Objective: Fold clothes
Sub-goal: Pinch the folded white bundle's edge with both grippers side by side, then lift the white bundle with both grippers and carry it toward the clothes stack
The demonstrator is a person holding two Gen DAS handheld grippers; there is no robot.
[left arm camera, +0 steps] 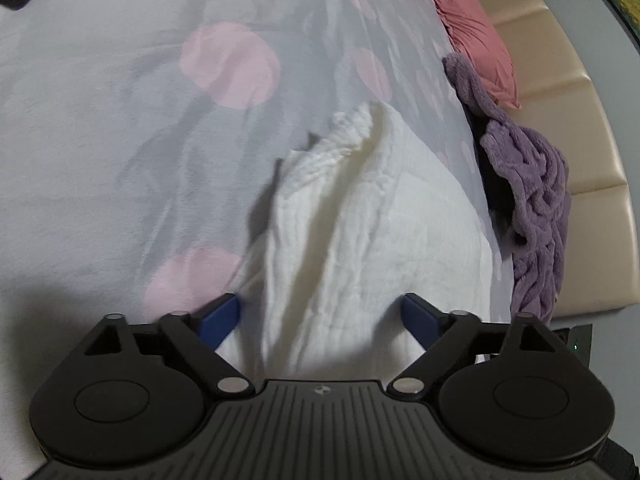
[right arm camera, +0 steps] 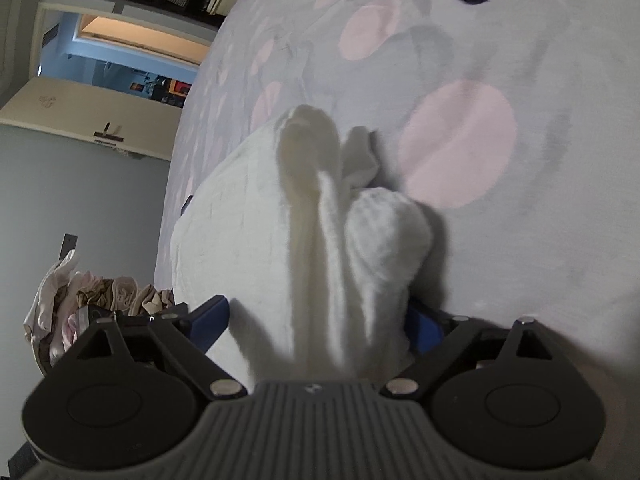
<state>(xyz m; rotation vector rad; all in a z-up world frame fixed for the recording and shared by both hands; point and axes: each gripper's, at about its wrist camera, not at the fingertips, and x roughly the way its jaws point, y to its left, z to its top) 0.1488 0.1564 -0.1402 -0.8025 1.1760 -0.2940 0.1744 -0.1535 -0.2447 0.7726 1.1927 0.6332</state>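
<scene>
While both pairs of jaws stand wide apart, the left gripper (left arm camera: 320,312) and right gripper (right arm camera: 318,316) each straddle a raised ridge of one white garment (left arm camera: 360,216) without pinching it. It lies mid-frame on the bed (left arm camera: 100,140), near the edge at right in the left wrist view. One purple blanket (left arm camera: 532,208) and one pink pillow (left arm camera: 472,28) crowd that edge; bare bedspread spreads leftward.

You are working in dim, cool indoor light with soft motion blur over the bedspread (left arm camera: 120,152) and white garment (right arm camera: 248,216), dark shadows under the garment's folds, a bright doorway (right arm camera: 120,52) glowing at the right view's left edge, and strong fisheye bending throughout.
</scene>
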